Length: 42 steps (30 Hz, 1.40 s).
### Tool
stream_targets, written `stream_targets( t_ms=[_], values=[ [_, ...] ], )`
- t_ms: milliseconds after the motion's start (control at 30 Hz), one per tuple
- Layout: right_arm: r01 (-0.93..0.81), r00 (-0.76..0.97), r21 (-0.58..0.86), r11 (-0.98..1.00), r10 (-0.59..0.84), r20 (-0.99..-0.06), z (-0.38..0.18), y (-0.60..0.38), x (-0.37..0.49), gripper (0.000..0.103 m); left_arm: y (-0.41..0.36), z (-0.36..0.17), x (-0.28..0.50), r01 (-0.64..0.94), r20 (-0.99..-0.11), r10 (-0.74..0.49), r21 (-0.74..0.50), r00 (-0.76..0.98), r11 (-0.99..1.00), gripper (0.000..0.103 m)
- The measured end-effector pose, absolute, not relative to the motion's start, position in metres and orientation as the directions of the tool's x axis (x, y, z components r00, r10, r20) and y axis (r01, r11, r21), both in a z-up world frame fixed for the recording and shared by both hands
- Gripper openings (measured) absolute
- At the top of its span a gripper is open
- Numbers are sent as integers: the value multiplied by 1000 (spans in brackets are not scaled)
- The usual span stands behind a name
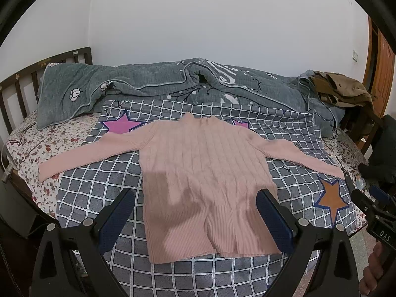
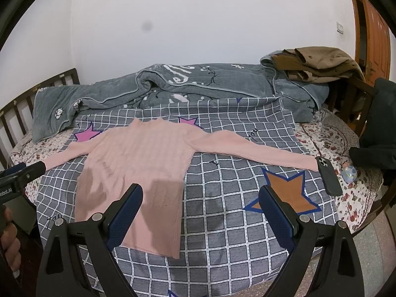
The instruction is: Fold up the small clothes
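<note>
While hovering over the near edge of the bed, held the left gripper (image 1: 195,193) gaping wide, with nothing between its blue pads (image 1: 116,217), above the lower part of the pink sweater (image 1: 203,163). Kept the right gripper (image 2: 201,188) spread just as wide and just as empty, one finger over the sweater's hem corner and the other over the orange star (image 2: 289,190) printed on the grey checked cover (image 2: 222,222).

Found the sweater unfolded and lying flat on that cover: collar toward the wall, ribbed hem toward the near edge, both sleeves stretched straight out to the sides. Saw the left cuff reaching past the cover's edge onto the floral sheet (image 1: 37,136), and the right cuff ending against the top of a dark phone (image 2: 329,175) lying on the bed. Noted shadows of the grippers falling across the lower half of the knit.

Spotted a pink star (image 1: 123,123) on the cover, partly hidden under the left shoulder. Saw a rumpled grey quilt (image 1: 148,81) bunched along the far side against the wall, with a heap of brown clothes (image 2: 316,61) on its right end. Made out a dark slatted headboard (image 1: 14,91) at the left and an orange wooden door (image 2: 373,29) at the far right. Noticed a small pale blue object (image 2: 349,173) just beside the phone; could not tell what.
</note>
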State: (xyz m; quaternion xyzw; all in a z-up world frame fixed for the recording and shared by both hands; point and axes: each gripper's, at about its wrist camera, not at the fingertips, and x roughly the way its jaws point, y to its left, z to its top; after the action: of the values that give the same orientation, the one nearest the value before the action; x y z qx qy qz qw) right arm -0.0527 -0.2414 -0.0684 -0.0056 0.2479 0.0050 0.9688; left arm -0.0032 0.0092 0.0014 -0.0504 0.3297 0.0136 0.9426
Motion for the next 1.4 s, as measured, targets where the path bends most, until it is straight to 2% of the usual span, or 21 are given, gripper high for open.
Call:
stream_targets(
  t_ms=[433, 833, 1400],
  values=[
    [-21, 882, -8, 1000, 15, -471, -67, -238, -54, 93, 12, 8, 1, -60, -617, -14, -99, 787, 993, 99],
    [-31, 884, -7, 999, 24, -467, -68, -234, -52, 93, 17, 15, 2, -96, -599, 30, -79, 800, 992, 99],
    [-31, 896, -34, 999, 12, -444, -70, -228, -31, 93, 35, 5, 32, -149, -617, 66, -85, 784, 985, 100]
  ],
)
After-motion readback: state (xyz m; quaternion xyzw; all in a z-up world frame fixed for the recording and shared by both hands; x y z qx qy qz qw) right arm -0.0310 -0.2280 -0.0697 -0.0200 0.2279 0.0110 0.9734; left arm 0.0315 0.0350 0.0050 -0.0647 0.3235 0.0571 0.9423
